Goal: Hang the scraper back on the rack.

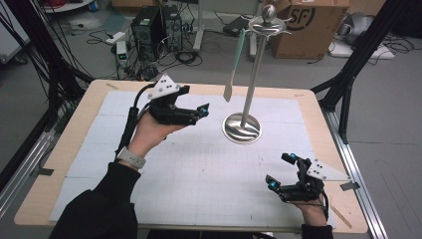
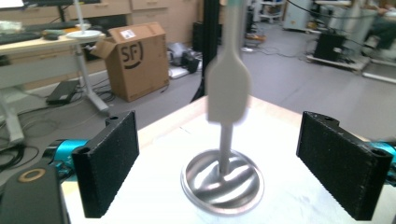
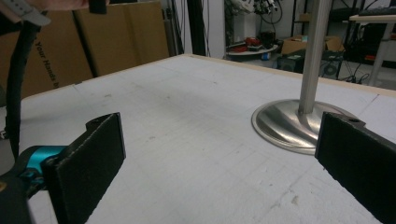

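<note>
We see spatula [image 1: 233, 69] hanging from stand [image 1: 242, 127], upper centre of frame; left gripper [image 1: 195, 112] spread, just left of spatula, not touching. Right gripper [image 1: 281, 172] spread, lower right.

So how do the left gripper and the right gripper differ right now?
The left gripper is raised off the table, aimed at the spatula hanging on the metal stand; the right gripper sits low near the table's front edge. The left is nearer the stand, the right farther. Both are open and empty.

Pale green spatula [image 1: 234, 67], silver stand [image 1: 242, 127], black tongs [image 1: 198, 112].
</note>
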A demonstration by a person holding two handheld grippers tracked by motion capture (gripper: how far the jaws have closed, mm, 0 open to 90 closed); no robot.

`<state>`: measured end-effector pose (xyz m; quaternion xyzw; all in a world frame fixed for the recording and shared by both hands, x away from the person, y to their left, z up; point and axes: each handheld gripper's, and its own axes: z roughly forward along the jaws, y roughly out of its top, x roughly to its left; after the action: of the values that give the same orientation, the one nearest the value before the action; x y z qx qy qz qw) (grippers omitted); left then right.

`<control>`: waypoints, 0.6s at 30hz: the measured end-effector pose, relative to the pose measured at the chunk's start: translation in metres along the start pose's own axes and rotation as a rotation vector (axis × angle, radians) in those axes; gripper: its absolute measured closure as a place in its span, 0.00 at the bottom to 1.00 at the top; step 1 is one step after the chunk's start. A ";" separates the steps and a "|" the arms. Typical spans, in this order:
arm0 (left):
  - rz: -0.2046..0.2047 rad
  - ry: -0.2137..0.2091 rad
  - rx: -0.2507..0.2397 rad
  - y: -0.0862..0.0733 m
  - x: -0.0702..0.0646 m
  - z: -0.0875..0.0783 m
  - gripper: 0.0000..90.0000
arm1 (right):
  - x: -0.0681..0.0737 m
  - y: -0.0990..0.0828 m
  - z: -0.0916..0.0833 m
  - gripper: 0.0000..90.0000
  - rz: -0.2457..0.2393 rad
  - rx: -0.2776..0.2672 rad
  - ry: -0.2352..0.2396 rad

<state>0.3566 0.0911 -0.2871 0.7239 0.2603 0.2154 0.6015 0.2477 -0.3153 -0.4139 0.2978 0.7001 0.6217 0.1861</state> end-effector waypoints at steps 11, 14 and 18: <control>0.055 -0.065 0.019 -0.036 -0.005 -0.032 0.02 | -0.005 0.003 0.008 0.01 -0.010 -0.002 0.003; 0.066 -0.075 0.016 -0.045 -0.007 -0.040 0.02 | -0.005 0.004 0.009 0.01 -0.009 -0.001 0.003; 0.020 -0.130 -0.001 -0.061 -0.006 -0.058 0.02 | -0.004 0.004 0.010 0.01 -0.014 0.001 0.005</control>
<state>0.3086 0.1397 -0.3363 0.7386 0.2133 0.1740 0.6154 0.2582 -0.3100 -0.4117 0.2912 0.7029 0.6210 0.1885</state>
